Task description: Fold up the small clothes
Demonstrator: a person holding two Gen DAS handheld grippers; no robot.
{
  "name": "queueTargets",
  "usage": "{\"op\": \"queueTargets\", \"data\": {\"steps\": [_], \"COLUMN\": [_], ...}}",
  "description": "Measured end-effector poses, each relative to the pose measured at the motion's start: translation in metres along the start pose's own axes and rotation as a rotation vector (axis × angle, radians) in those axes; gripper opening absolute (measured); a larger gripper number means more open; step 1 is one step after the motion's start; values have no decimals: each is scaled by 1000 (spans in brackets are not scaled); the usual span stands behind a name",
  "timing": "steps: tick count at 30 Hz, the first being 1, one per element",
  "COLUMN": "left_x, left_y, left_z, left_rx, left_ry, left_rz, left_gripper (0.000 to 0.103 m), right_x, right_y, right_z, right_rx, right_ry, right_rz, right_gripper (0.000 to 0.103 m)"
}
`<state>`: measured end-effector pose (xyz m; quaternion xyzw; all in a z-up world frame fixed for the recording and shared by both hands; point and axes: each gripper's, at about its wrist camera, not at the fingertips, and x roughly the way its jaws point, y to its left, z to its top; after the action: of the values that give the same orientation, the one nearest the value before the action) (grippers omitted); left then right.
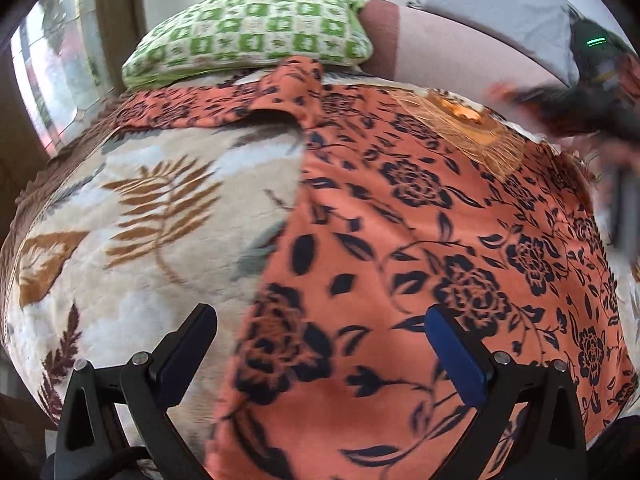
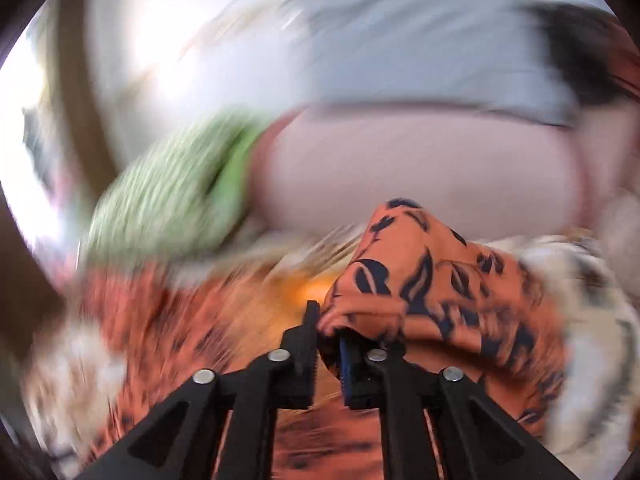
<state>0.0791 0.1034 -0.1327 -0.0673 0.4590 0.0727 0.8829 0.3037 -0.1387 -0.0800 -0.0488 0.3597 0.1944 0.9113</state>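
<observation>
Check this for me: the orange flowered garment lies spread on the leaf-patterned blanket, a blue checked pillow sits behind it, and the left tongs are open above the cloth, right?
Only the colour is wrong: the checked pillow is green and white, as the left wrist view shows. The orange flowered garment does lie spread on the leaf-patterned blanket, and the left tongs are open above the cloth.

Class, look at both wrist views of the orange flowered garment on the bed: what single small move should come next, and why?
Probably carry the pinched part across. The right claw has a bunch of the orange garment between its nearly closed fingers, while the rest lies spread flat on the blanket. The left claw is open and empty over the near edge, so it could pin that edge.
</observation>
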Motion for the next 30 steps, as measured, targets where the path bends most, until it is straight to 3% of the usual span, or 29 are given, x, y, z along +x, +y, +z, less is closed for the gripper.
{"op": "queueTargets", "data": {"steps": [1, 2, 3, 7, 10, 12, 16, 19, 21, 23, 26, 27, 29, 30], "left_x": [-1, -1, -1, 5, 13, 19, 39, 57, 72, 96, 129, 136, 145, 151], "left_y": [6, 13, 17, 30, 20, -5, -88, -160, -203, -240, -285, -291, -292, -284], "left_z": [0, 1, 2, 14, 32, 48, 89, 126, 144, 155, 161, 166, 181, 192], "left_rx": [-8, -13, -15, -39, -57, 10, 296, 495, 590, 672, 791, 790, 718, 640], "left_ry": [2, 3, 2, -7, -9, -21, -55, -125, -158, -132, -107, -105, -71, -20], "left_rz": [0, 0, 1, -8, -34, -29, 61, 112, 134, 151, 199, 206, 183, 141], "left_gripper": [103, 103, 103, 103, 103, 103, 103, 103, 103, 103, 101, 96, 62, 15], "right_x": [21, 39, 52, 27, -13, -32, -38, -47, -52, -58, -57, -60, -64, -66], "right_y": [21, 39, 52, 36, -4, -52, -132, -164, -168, -169, -172, -171, -169, -169], "right_z": [-11, -21, -34, -48, -62, -70, -90, -122, -141, -159, -154, -146, -140, -138], "right_rx": [-36, -41, -14, 142, 312, 452, 710, 860, 899, 914, 914, 885, 844, 827], "right_ry": [52, 106, 148, 81, 1, -43, -62, -86, -99, -112, -96, -109, -128, -135], "right_rz": [38, 88, 151, 251, 286, 272, 254, 323, 359, 372, 408, 408, 391, 384], "right_gripper": [52, 96, 103, 103, 103, 103, 103, 103, 103, 103, 103, 103, 103, 103]}}
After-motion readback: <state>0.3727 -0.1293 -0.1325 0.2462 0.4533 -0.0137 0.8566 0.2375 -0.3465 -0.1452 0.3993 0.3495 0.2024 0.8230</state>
